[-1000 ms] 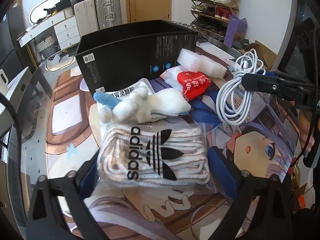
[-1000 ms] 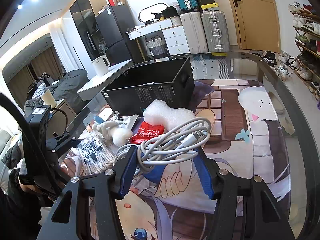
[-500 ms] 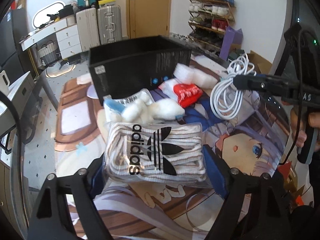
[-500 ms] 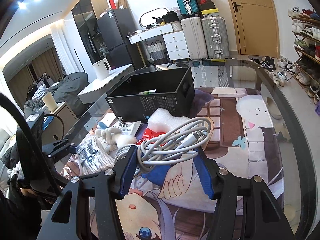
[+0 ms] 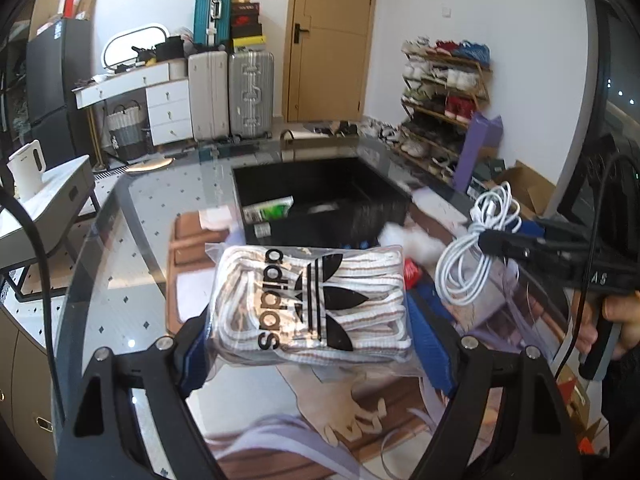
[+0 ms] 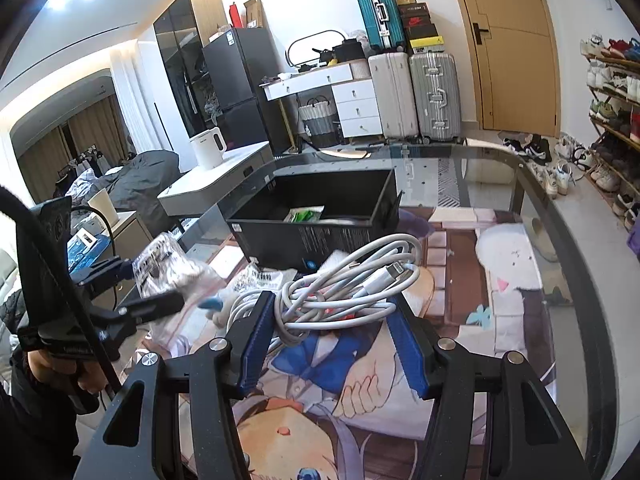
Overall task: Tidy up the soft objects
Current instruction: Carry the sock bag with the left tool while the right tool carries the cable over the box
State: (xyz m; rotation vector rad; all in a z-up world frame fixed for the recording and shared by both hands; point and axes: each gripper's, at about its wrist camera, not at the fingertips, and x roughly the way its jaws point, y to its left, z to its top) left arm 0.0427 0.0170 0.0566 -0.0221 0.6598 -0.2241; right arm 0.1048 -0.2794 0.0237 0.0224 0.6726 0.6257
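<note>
Landmark for all places: the open black box (image 5: pixel 320 200) on the glass table (image 5: pixel 120 248).

Left of the box, beyond the table: white kettle (image 5: pixel 28 168); black fridge (image 5: pixel 56 80); white drawers (image 5: pixel 168 104); two pale suitcases (image 5: pixel 230 92) with a teal suitcase (image 5: pixel 213 10) on top.

Inside the box: a green-and-white packet (image 5: pixel 269 211); its print is too small to read.

In front of the box, nearer the camera: left claw (image 5: pixel 310 340), blue pads set wide and clamping both ends of a clear bag of white striped laces (image 5: pixel 310 300). The bag bears the word "adidas" and the trefoil logo in black. The bag is raised above the table, level with the box's near wall.

Below the bag on the table: a printed mat with a cartoon figure (image 6: pixel 352 392).

Right of the box, near its front corner: a white fluffy thing (image 5: pixel 416 240) and a red packet (image 5: pixel 410 270), writing unreadable.

Right of the box, further out: right claw (image 6: pixel 332 332), pads set narrow and gripping a coiled white cable (image 6: pixel 352 280), held clear of the mat. In the right wrist view a white packet with black Chinese print (image 6: pixel 260 280) lies against the box's near wall.

Far right, behind the box: wooden door (image 5: pixel 332 36); shoe rack (image 5: pixel 444 92).
</note>
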